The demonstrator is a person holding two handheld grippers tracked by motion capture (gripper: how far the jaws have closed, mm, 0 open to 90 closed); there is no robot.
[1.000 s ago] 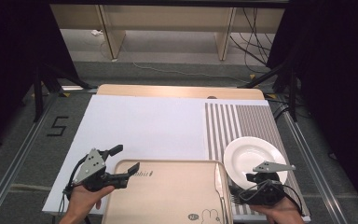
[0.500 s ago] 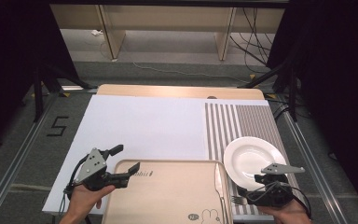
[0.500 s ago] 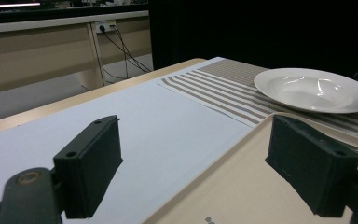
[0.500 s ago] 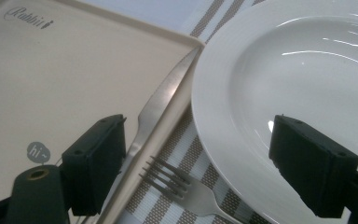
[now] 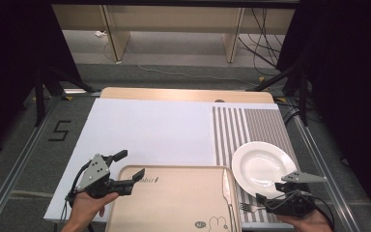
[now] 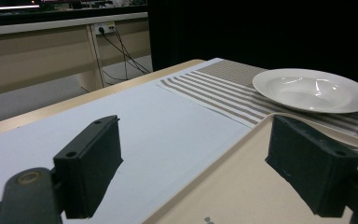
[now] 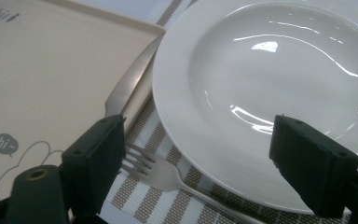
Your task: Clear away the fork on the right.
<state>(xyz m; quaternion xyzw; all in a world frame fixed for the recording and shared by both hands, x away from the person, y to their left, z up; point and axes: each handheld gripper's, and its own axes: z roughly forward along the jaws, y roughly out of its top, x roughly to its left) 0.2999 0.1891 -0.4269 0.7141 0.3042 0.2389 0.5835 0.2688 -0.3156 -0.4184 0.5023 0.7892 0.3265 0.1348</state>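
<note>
A white plate [image 5: 263, 166] rests on a striped placemat [image 5: 244, 125] at the right. A beige tray [image 5: 174, 203] lies at the front centre. A knife [image 5: 227, 188] lies along the tray's right rim, and a fork [image 5: 245, 208] lies on the mat just in front of the plate. My left gripper [image 5: 128, 165] stands open over the tray's near-left corner [image 6: 233, 186], holding nothing. My right gripper [image 5: 266, 200] is open low at the front right. Its jaws straddle the plate's near rim [image 7: 270, 84], with the fork [image 7: 154, 170] beside the left jaw.
A white sheet [image 5: 149, 130] covers most of the wooden table [image 5: 183, 94]. Black curtains and stands flank both sides. Cables [image 5: 265, 29] run across the floor behind. The plate [image 6: 312, 88] and striped mat [image 6: 214, 93] lie ahead of the left gripper.
The right gripper has drawn back toward the table's front right edge, away from the plate. The left gripper has stayed put.
</note>
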